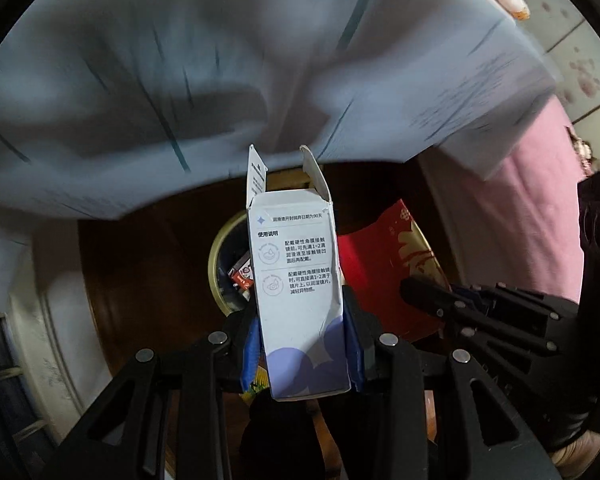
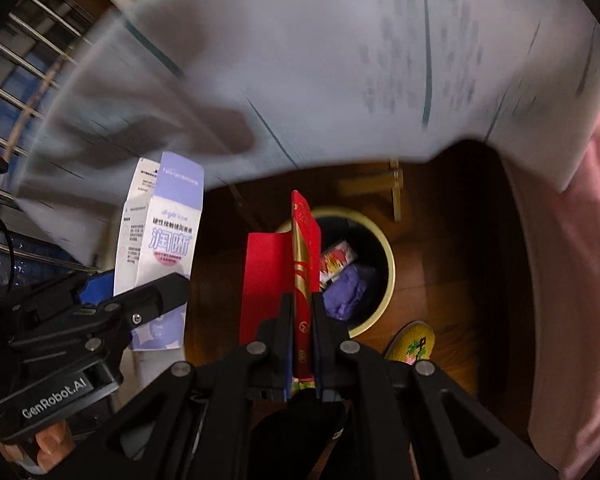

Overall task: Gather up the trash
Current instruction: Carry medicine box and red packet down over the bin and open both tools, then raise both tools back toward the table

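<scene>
While both grippers point down over the bin (image 2: 384,248), each has trash clamped. Left gripper (image 1: 304,344): jaws part-open, blue pads pressed on both sides of a white carton (image 1: 296,280), top flaps open, carton upright between the fingers. Right gripper (image 2: 302,344): jaws nearly together, pinching a red envelope (image 2: 304,280) edge-on, a red flap hanging off its left side.

View differences: the left cam shows the carton's back with printed instructions, and the right gripper (image 1: 432,300) with the envelope (image 1: 384,264) to the right. The right cam shows the carton's (image 2: 168,248) purple-and-white front in the left gripper (image 2: 148,300), a fingertip at bottom left, and a yellow patterned shoe (image 2: 414,344) just beside the bin.

Bin (image 1: 216,264): round, cream rim, dark inside, on a dark wood floor. Contents: a small red-and-white box (image 2: 338,258) and a crumpled purple item (image 2: 350,290). The left cam only catches the box (image 1: 242,274); the carton hides the rest.

Blurred pale blue cloth (image 2: 300,60) fills the top of both views, pink cloth (image 2: 580,260) on the right.
</scene>
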Tool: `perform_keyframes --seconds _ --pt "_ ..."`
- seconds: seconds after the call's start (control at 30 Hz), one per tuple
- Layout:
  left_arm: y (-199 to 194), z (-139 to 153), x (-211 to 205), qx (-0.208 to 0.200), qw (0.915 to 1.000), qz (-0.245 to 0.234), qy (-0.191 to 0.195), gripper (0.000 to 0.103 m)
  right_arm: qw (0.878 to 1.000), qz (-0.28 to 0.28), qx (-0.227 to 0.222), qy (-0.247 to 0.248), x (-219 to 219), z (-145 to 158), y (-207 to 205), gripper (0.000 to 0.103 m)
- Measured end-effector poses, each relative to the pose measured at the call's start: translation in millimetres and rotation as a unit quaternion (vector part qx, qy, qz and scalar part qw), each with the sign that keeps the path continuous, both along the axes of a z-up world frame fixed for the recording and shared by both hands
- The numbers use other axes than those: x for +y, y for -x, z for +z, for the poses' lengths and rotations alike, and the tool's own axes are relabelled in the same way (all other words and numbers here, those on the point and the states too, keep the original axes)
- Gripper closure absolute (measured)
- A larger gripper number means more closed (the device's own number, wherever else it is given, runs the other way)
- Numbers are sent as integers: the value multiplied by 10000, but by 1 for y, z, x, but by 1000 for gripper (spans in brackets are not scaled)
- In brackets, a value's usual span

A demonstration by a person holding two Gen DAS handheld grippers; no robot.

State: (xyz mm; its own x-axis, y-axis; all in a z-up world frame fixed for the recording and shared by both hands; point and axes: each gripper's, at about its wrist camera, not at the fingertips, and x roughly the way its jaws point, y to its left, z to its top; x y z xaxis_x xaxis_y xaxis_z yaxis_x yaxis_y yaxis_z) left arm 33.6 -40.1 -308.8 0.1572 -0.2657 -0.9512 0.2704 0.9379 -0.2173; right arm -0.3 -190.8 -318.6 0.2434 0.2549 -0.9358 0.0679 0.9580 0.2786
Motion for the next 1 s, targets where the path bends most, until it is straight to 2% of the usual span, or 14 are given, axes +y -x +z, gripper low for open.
perform_keyframes --seconds 0.2,0.33,0.43,0.47,0.5,0.53,0.57,0.6,0.63,0.77,1.0 --pt "-13 -84 -2 162 9997 158 -72 69 9996 -74 261 -33 -5 -86 -11 96" --pt "-14 -119 -5 200 9995 178 -138 69 9993 -171 319 -88 -11 -123 -19 96" --pt "-16 -136 -11 197 9994 169 -212 57 9989 -267 340 -206 -14 -144 -27 92" --pt "-15 -140 -12 173 9994 173 -235 48 9987 -288 369 -215 -15 -148 -28 91" --pt "-14 -142 -14 154 9993 188 -270 37 9983 -306 426 -244 -16 -154 -30 83" --pt "-14 -145 -14 151 9992 197 -299 31 9980 -329 474 -248 -16 -157 -33 75" --pt "-14 -146 -14 140 9990 233 -353 25 9979 -355 479 -249 -17 -159 -34 71" --pt "-15 -146 -13 126 9989 265 -376 22 9979 -382 465 -252 -17 -160 -34 65" --pt "-14 -146 -11 122 9988 294 -382 21 9979 -405 444 -243 -17 -159 -35 62" --pt "-15 -136 -5 121 9980 393 -473 20 9984 -356 391 -178 -16 -146 -36 62" --pt "-13 -88 19 -10 9965 664 -508 20 9990 -231 372 -85 -13 -108 -35 62"
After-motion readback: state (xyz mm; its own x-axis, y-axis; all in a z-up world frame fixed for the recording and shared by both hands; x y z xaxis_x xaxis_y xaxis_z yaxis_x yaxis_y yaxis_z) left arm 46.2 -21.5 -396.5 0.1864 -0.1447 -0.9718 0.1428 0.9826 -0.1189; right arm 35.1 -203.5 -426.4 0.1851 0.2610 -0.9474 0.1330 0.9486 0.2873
